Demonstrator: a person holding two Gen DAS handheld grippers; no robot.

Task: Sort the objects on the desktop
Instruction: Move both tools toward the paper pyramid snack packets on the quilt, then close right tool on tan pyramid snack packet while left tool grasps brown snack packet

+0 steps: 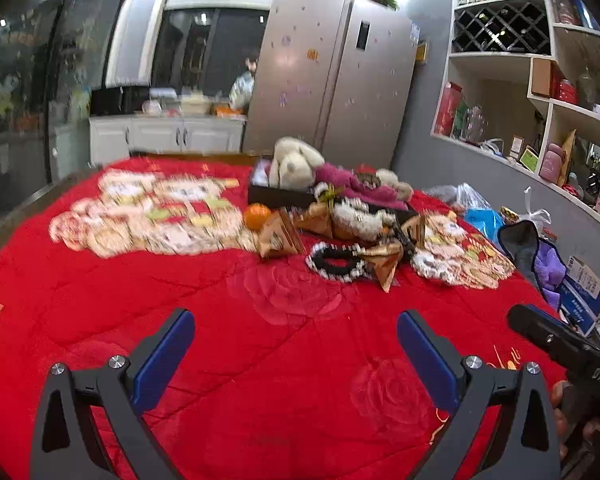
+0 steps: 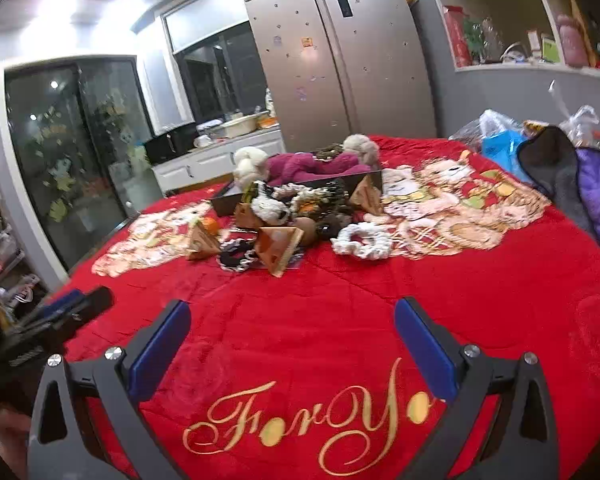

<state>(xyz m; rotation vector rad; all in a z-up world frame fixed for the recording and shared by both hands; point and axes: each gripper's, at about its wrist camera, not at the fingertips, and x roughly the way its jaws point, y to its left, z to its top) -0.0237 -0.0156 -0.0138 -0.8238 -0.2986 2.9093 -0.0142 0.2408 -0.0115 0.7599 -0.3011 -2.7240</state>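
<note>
Red quilted cloth (image 1: 228,320) is covering the surface you are working over, with gold lettering showing under your right claw (image 2: 292,334). Sitting near the far middle is a black tray (image 2: 340,186), and it is holding a cream plush dog (image 1: 294,162) lying against a magenta plush toy (image 2: 300,164), with a second cream plush (image 2: 362,144) at its far end. Spilling around the tray's near side you are seeing brown triangular packets (image 2: 278,246), a small orange (image 1: 257,216), a black-and-white scrunchie (image 1: 334,262) and a white scrunchie (image 2: 362,242), all lying on the cloth in one loose heap. Your left claw (image 1: 296,336) is hovering wide open over bare cloth, gripping nothing and well short of the heap. Your right claw is spread just as wide, empty too, its blue pads (image 2: 426,350) touching nothing.
</note>
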